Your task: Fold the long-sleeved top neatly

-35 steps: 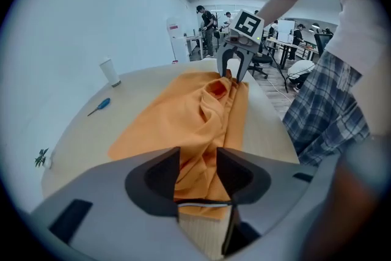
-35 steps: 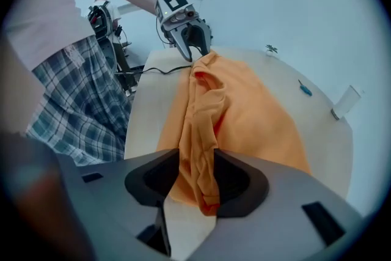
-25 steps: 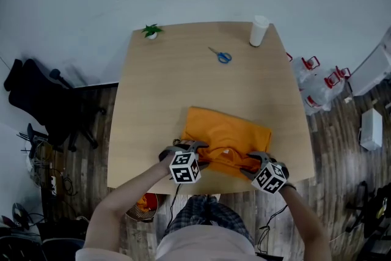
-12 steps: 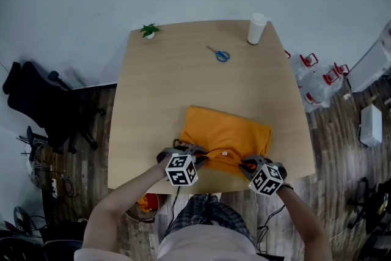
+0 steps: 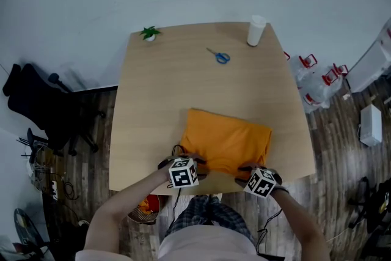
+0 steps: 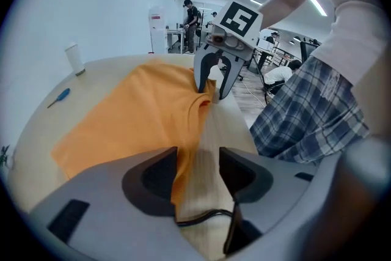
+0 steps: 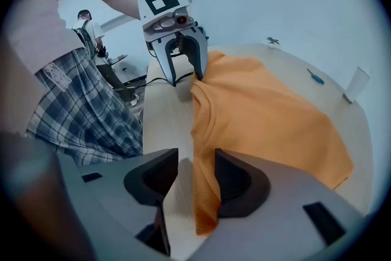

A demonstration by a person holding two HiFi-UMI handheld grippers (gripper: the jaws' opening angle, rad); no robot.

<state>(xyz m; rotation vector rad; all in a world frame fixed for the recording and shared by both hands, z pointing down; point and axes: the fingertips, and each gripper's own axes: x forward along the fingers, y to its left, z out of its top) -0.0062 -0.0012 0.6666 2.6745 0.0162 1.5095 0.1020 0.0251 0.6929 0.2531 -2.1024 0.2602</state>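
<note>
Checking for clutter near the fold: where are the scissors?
Head view: the scissors lie on the table's far half, between the plant and the cup, nearer the cup, apart from the top.

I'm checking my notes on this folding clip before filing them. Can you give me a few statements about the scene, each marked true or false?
1. The orange top lies folded on the table, close to the person's edge. True.
2. The blue scissors rest on the orange top. False: they lie on bare wood farther back, apart from it.
3. Both claws are clamped shut on the fabric. False: the left claw and right claw have jaws apart and have just been opening, with the top's near edge lying loose between each pair.
4. A white cup stands near the far right corner. True.
</note>
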